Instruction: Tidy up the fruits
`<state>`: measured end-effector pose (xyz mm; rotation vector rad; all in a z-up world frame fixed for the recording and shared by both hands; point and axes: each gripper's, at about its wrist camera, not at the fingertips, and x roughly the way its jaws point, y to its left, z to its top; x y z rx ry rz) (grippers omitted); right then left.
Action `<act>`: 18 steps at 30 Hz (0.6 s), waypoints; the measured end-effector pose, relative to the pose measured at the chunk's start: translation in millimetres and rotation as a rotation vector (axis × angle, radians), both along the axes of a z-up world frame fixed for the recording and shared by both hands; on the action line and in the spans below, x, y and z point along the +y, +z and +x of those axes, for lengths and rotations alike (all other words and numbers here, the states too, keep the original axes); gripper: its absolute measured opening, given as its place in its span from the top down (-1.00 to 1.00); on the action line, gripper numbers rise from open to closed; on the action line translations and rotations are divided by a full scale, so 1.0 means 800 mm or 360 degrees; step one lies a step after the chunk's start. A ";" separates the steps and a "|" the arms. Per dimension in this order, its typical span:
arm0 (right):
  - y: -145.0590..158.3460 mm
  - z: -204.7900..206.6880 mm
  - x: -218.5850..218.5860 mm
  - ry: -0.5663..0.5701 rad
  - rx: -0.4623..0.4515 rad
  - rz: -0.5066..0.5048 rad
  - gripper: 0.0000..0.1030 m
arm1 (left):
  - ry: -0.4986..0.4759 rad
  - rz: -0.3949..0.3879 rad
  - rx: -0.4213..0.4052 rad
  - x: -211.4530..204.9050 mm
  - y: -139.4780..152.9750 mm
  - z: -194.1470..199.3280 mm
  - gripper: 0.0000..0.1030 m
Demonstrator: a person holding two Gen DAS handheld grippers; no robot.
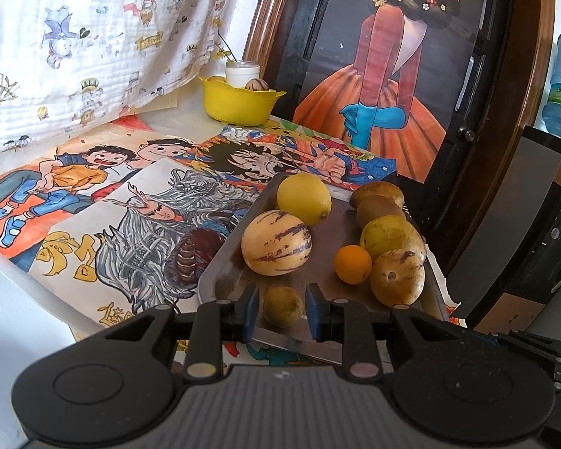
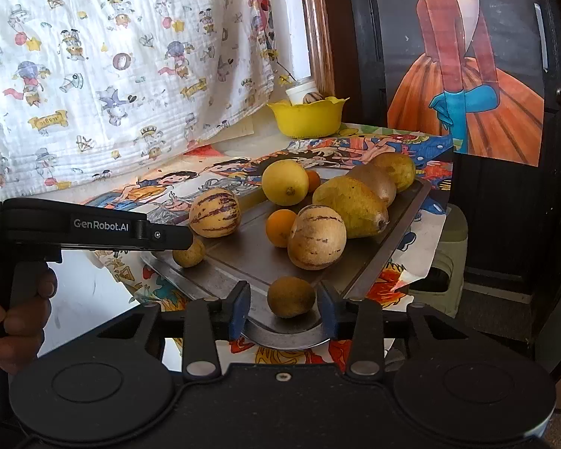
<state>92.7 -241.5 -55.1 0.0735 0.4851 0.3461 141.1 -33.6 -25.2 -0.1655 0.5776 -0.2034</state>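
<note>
A steel tray (image 1: 228,262) (image 2: 389,247) holds several fruits: a lemon (image 1: 304,198) (image 2: 285,182), striped melons (image 1: 276,242) (image 2: 316,237), a small orange (image 1: 352,264) (image 2: 280,226), a pear (image 2: 349,205) and kiwis. My left gripper (image 1: 282,308) is open, its fingers on either side of a small brownish-green fruit (image 1: 282,306) at the tray's near edge, with gaps. My right gripper (image 2: 286,308) is open around another small brownish fruit (image 2: 291,296) at the tray's corner. The left gripper's body (image 2: 93,226) shows in the right view, over a small fruit (image 2: 189,253).
A yellow bowl (image 1: 239,103) (image 2: 306,114) at the back holds a white jar and a striped fruit. Cartoon drawings (image 1: 131,202) cover the table. A patterned cloth (image 1: 74,37) hangs at the back left. A dark door with a painted poster (image 1: 385,75) stands on the right.
</note>
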 end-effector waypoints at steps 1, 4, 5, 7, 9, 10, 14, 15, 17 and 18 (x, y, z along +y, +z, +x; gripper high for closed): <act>0.000 -0.001 0.000 -0.0002 -0.0003 0.0001 0.13 | 0.0002 -0.0002 -0.0003 0.001 0.001 -0.001 0.44; 0.001 -0.003 -0.001 -0.0007 -0.0012 0.0005 0.05 | 0.0011 -0.0007 -0.0014 0.002 0.003 -0.004 0.42; 0.002 -0.003 -0.001 -0.0009 -0.0015 0.0006 0.03 | 0.0014 -0.0008 -0.0018 0.002 0.003 -0.005 0.39; 0.003 -0.005 -0.001 -0.0018 -0.0025 0.0003 -0.14 | 0.0020 -0.0010 -0.0028 0.003 0.005 -0.007 0.37; 0.002 -0.006 -0.002 -0.0030 -0.0024 0.0003 -0.16 | 0.0028 -0.0008 -0.0040 0.004 0.007 -0.010 0.30; 0.002 -0.006 -0.003 -0.0033 -0.0021 0.0008 -0.20 | 0.0033 -0.0006 -0.0045 0.005 0.008 -0.010 0.22; 0.002 -0.009 -0.005 -0.0046 -0.0023 0.0018 -0.32 | 0.0068 -0.0001 -0.0085 0.008 0.012 -0.018 -0.13; 0.002 -0.009 -0.005 -0.0048 -0.0025 0.0019 -0.36 | 0.0072 0.0003 -0.0093 0.008 0.013 -0.019 -0.15; 0.003 -0.011 -0.005 -0.0050 -0.0030 0.0020 -0.40 | 0.0085 0.0006 -0.0109 0.009 0.015 -0.021 -0.40; 0.003 -0.011 -0.005 -0.0052 -0.0032 0.0021 -0.44 | 0.0098 0.0007 -0.0119 0.010 0.016 -0.023 -0.49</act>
